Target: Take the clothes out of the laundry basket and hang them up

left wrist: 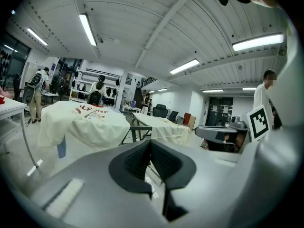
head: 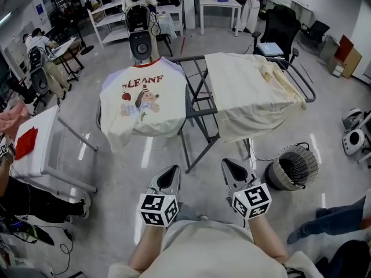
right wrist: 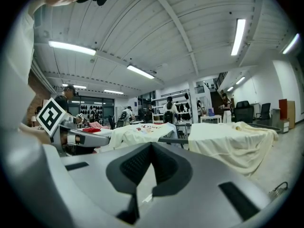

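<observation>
Cream cotton shirt (head: pixel 144 100) with print lay draped over left side of drying rack (head: pixel 196 106); plain cream garment (head: pixel 246 88) covered right side. Both looked soft, light, floppy. Best pinched at shoulder seam or hem; likely to slide off bars if tugged. Left gripper (head: pixel 171 172) and right gripper (head: pixel 227 167) were closed tight, empty, near body, well apart from rack. Dark basket (head: pixel 279 178) stood on floor beside rack; inside hard to make out, seemingly nothing left.
</observation>
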A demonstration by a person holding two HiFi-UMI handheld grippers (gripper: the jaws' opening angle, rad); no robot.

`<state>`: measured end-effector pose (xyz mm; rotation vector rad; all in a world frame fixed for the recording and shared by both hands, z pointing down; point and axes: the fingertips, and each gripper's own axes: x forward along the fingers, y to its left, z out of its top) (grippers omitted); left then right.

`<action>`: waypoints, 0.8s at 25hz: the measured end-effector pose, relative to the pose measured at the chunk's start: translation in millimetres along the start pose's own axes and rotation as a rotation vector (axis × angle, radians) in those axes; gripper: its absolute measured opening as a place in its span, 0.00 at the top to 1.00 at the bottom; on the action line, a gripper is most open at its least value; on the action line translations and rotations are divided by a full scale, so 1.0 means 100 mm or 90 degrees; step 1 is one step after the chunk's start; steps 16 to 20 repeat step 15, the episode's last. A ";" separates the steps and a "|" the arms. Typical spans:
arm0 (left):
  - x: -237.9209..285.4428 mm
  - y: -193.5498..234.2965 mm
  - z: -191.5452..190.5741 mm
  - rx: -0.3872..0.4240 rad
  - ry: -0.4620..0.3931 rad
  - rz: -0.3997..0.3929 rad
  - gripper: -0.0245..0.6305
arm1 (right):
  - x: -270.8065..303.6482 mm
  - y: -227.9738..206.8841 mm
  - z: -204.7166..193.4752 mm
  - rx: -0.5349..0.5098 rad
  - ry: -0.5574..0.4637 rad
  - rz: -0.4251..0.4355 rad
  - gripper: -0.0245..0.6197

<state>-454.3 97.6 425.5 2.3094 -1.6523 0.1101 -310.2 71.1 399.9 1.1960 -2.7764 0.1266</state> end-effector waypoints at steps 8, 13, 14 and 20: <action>0.04 -0.06 0.02 -0.002 -0.003 -0.013 0.94 | 0.00 -0.01 0.02 0.004 -0.006 0.007 0.96; 0.08 -0.08 0.03 -0.004 -0.005 -0.019 0.94 | 0.01 -0.04 0.03 0.004 -0.009 0.006 0.96; 0.08 -0.09 0.03 -0.004 -0.006 -0.020 0.94 | 0.01 -0.05 0.04 0.005 -0.011 0.006 0.96; 0.09 -0.10 0.03 -0.004 -0.006 -0.021 0.94 | 0.01 -0.06 0.05 0.006 -0.012 0.006 0.96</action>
